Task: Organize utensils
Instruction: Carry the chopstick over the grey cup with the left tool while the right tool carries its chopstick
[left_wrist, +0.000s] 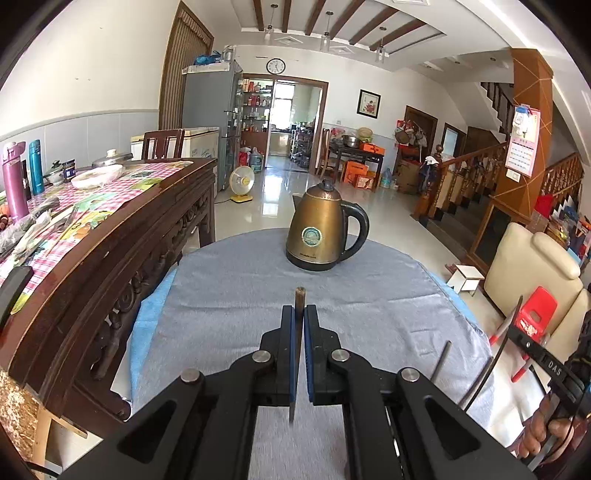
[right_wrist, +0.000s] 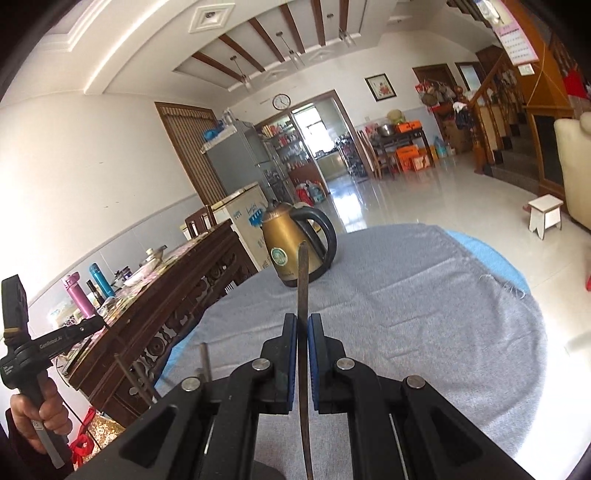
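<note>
My left gripper (left_wrist: 299, 312) is shut on a thin dark utensil (left_wrist: 299, 300) that pokes out a little past the fingertips, above the grey cloth. My right gripper (right_wrist: 303, 321) is shut on a long thin dark utensil (right_wrist: 303, 280) that sticks out far forward and up, its tip in front of the kettle. In the left wrist view the right gripper's body (left_wrist: 543, 358) shows at the right edge with a thin rod (left_wrist: 441, 362) beside it. In the right wrist view the left gripper's handle (right_wrist: 40, 350) shows at the left, held by a hand.
A brass kettle (left_wrist: 325, 229) with a black handle stands at the far side of the round table under the grey cloth (left_wrist: 240, 295). A dark carved wooden table (left_wrist: 122, 236) with bottles, dishes and chopsticks stands to the left. A cream sofa (left_wrist: 532, 273) and white stool (left_wrist: 467, 277) are at right.
</note>
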